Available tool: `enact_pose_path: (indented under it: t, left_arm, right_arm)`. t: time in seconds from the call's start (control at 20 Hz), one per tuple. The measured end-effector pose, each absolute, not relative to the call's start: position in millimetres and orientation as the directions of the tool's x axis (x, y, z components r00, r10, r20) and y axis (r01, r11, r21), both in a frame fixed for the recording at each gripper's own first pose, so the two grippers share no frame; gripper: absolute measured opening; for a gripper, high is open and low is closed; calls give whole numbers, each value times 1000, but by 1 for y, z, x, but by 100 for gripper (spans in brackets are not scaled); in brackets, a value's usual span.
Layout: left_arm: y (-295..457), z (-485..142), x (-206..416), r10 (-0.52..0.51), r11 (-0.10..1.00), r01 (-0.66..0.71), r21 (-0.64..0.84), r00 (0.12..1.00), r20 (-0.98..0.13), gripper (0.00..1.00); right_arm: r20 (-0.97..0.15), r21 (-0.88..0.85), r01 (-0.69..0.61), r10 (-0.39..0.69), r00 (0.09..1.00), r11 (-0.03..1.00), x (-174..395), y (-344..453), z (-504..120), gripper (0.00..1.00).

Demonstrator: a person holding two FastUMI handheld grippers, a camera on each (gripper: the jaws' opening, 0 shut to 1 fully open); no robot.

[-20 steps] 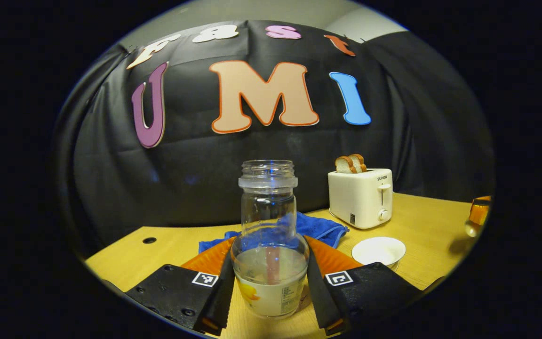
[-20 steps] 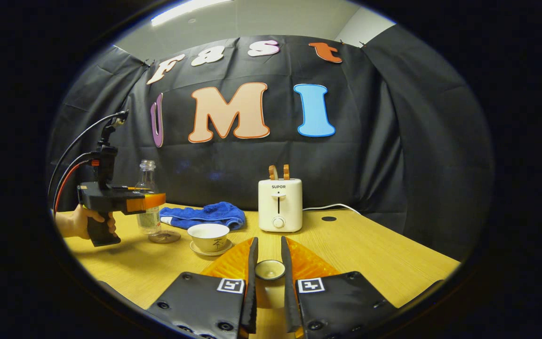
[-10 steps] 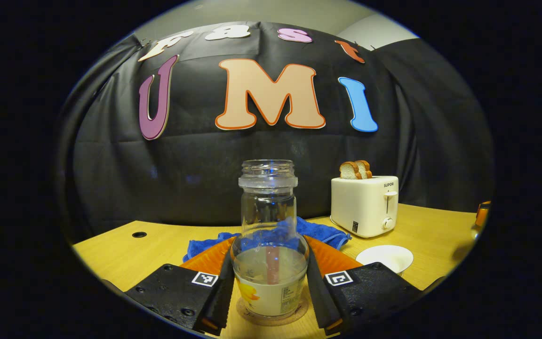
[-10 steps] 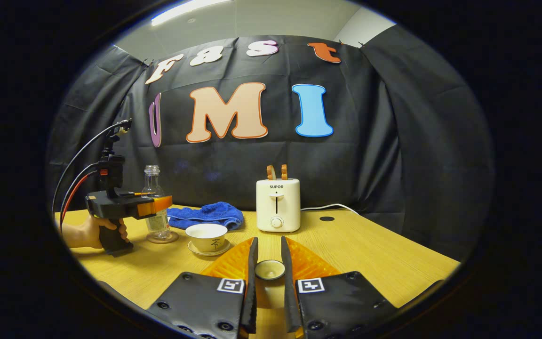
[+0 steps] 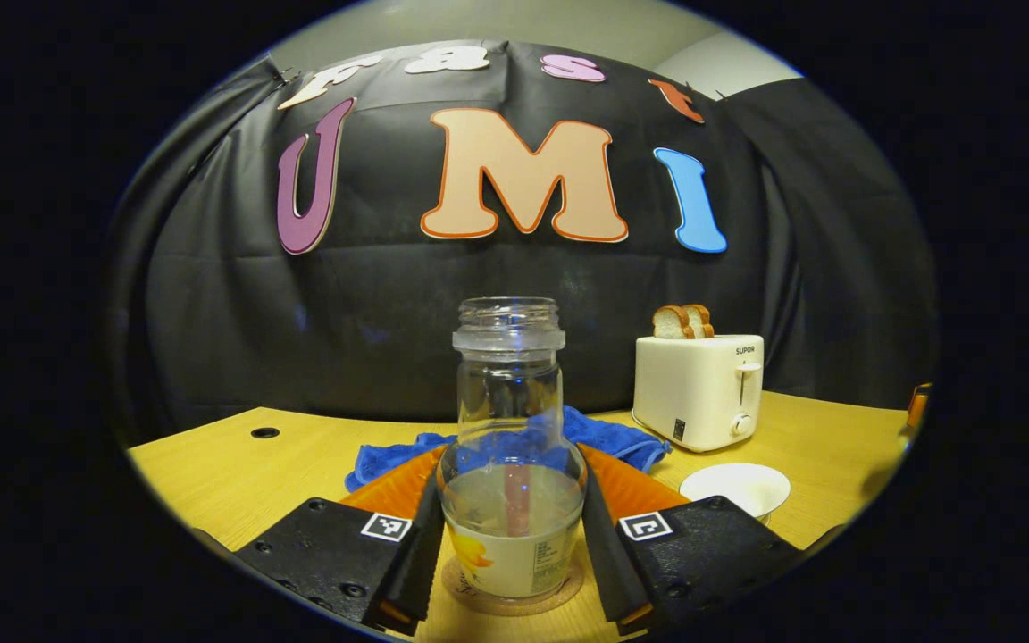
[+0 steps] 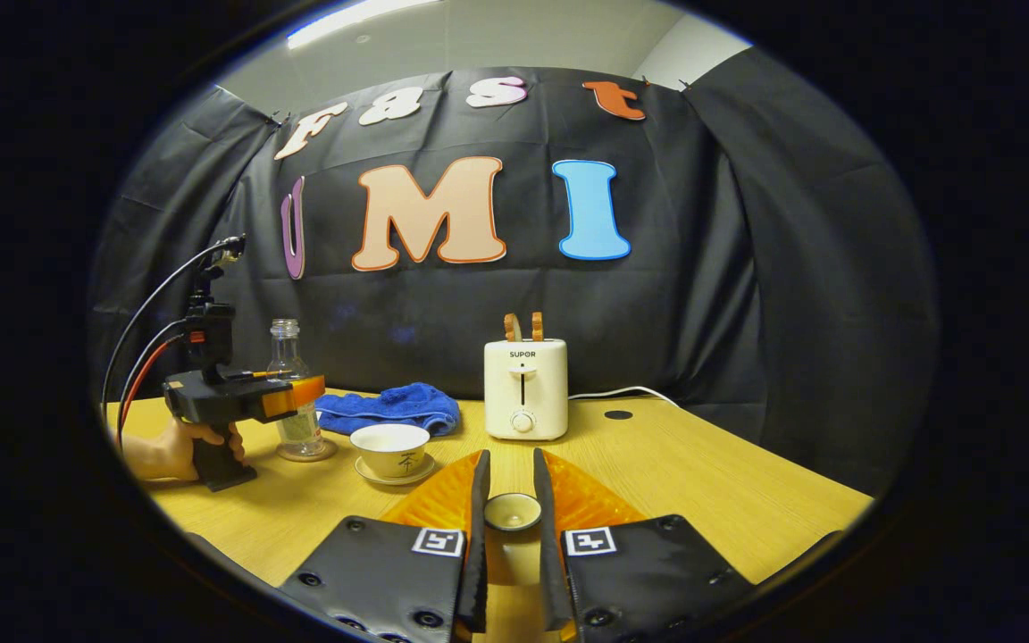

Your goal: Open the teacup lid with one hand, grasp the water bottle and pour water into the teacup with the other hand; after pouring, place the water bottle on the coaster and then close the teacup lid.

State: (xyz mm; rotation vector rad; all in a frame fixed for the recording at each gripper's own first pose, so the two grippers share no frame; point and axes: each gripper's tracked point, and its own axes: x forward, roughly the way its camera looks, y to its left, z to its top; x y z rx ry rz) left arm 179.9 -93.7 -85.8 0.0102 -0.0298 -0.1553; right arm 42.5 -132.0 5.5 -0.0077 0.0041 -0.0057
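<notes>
Left gripper (image 5: 512, 536) closed on the bottle (image 5: 511, 464), one finger pressed to each side of the lower body; bottle upright between the jaws, uncapped, partly filled, base resting on the round coaster (image 5: 512, 591) directly below the jaws. From the right gripper view, same bottle (image 6: 293, 393) seen well off to the left of the jaws, standing on its coaster (image 6: 305, 452) with the left gripper (image 6: 287, 396) around it and a hand (image 6: 162, 451) on the grip.

Right gripper (image 6: 507, 518) narrowed on the lid (image 6: 513, 511), held between the two fingers near their tips, inner side up.

Cup (image 6: 389, 446) uncovered on its saucer (image 6: 389, 474), ahead and left of the right jaws, just right of the bottle; also visible ahead and right of the left jaws (image 5: 735, 488). Contents of the cup not discernible.

Beyond the jaws: blue cloth (image 6: 389, 409) and toaster (image 6: 521, 388) at the back of the table (image 6: 729, 487).

Progress, judged from the layout: lid off, bottle set on the coaster, so pouring probably finished. Remaining: release of the bottle, then transfer of the lid leftward and forward onto the cup.
</notes>
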Motion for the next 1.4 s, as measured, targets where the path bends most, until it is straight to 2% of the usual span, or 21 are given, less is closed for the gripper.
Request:
enact_pose_path:
  t: [0.2, 0.45, 0.5, 0.6, 0.9, 1.2, 1.4]
  left_arm:
    - [-95, -90, 181, -155, 988, 154, 15, 988, 18, 69]
    - [-96, -92, 179, -147, 989, 147, 10, 989, 2, 73]
    - [-94, -93, 178, -147, 989, 147, 8, 989, 2, 76]
    - [-94, -93, 178, -145, 989, 145, 6, 989, -1, 95]
    - [-102, -94, 169, -193, 981, 193, 0, 981, -6, 94]
    - [-86, -96, 158, -144, 990, 144, 0, 990, -7, 94]
    - [-79, -96, 133, -155, 988, 155, 1, 988, -7, 95]
  right_arm:
    - [-4, -8, 4, -4, 1000, 1000, 43, -132, 6, 27]
    - [-3, -10, 31, -31, 1000, 999, 43, -137, 5, 27]
    - [-3, -10, 35, -35, 999, 999, 43, -138, 5, 27]
    - [-3, -10, 43, -43, 999, 999, 43, -139, 6, 27]
    - [-5, -10, 53, -53, 999, 999, 43, -140, 6, 27]
    - [-2, -10, 47, -47, 999, 999, 43, -140, 5, 27]
    - [-1, -10, 47, -47, 999, 999, 44, -139, 5, 27]
